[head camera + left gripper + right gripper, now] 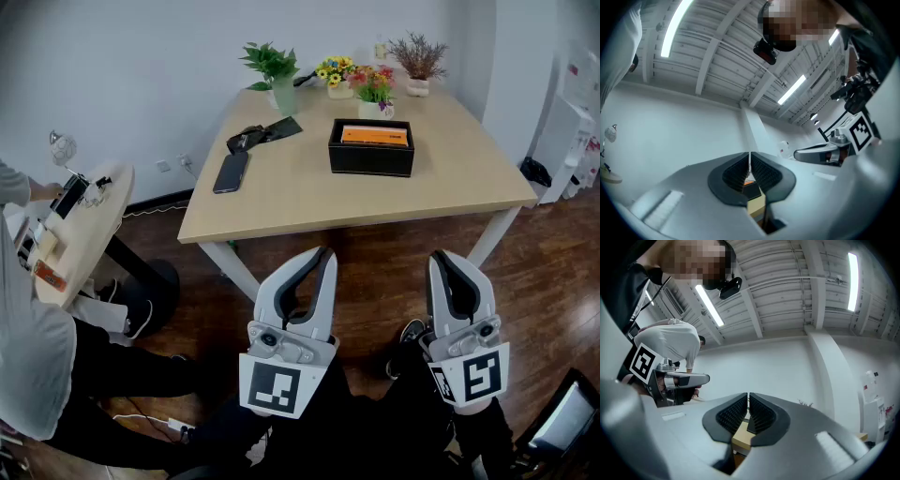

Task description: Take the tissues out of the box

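A black tissue box (pixel 371 147) with an orange top panel stands on the light wooden table (pixel 300 192), right of centre. No tissue shows sticking out of it. Both grippers are held low, well short of the table's near edge and over the wooden floor. My left gripper (pixel 323 255) is shut with nothing between its pads, and it points up toward the table. My right gripper (pixel 446 260) is likewise shut and empty. In the left gripper view, the left gripper (pixel 750 161) has its ribbed pads together, and in the right gripper view the right gripper (pixel 748 401) does too.
On the table lie a dark phone (pixel 231 172) and a black pouch (pixel 262 134) at the left. Potted plants and flowers (pixel 374 86) line the far edge. A small round side table (pixel 77 225) stands at the left beside a person in a grey top (pixel 28 356).
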`<state>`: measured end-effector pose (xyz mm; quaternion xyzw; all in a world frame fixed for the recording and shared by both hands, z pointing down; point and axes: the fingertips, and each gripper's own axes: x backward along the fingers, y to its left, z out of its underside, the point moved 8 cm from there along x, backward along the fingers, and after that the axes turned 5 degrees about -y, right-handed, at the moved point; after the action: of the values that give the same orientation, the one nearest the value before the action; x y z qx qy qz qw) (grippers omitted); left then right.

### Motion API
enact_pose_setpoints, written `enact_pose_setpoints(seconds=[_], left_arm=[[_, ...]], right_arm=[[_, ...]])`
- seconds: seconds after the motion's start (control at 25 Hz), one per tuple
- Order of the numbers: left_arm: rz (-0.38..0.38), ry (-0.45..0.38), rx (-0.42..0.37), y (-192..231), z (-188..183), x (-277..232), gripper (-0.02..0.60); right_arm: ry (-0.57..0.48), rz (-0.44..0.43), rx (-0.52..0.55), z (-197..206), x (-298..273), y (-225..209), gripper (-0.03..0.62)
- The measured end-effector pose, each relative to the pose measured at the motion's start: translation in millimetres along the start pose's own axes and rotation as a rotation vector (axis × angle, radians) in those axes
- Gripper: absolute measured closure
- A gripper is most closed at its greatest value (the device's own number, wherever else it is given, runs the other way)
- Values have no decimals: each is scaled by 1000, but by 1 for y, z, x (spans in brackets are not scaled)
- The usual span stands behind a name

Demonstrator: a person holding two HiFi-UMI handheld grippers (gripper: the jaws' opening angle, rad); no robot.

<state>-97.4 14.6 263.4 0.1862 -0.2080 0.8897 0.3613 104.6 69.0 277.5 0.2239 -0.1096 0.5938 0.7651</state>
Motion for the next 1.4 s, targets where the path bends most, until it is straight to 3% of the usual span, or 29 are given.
enact_pose_setpoints(seconds=[0.28, 0.72, 1.24, 1.4], left_arm=[[3, -8, -34, 17, 18, -47, 581], [-5, 12, -19, 47, 55, -112, 570], [70, 91, -40, 68, 100, -167, 535], [183, 196, -65, 75, 117, -190, 479]], right_arm=[[-24, -9, 29, 16, -38, -31, 579], [-41, -15, 33, 43, -90, -77, 579], [-5, -24, 28, 81, -143, -108, 579], [41, -64, 41, 92, -158, -120, 575]])
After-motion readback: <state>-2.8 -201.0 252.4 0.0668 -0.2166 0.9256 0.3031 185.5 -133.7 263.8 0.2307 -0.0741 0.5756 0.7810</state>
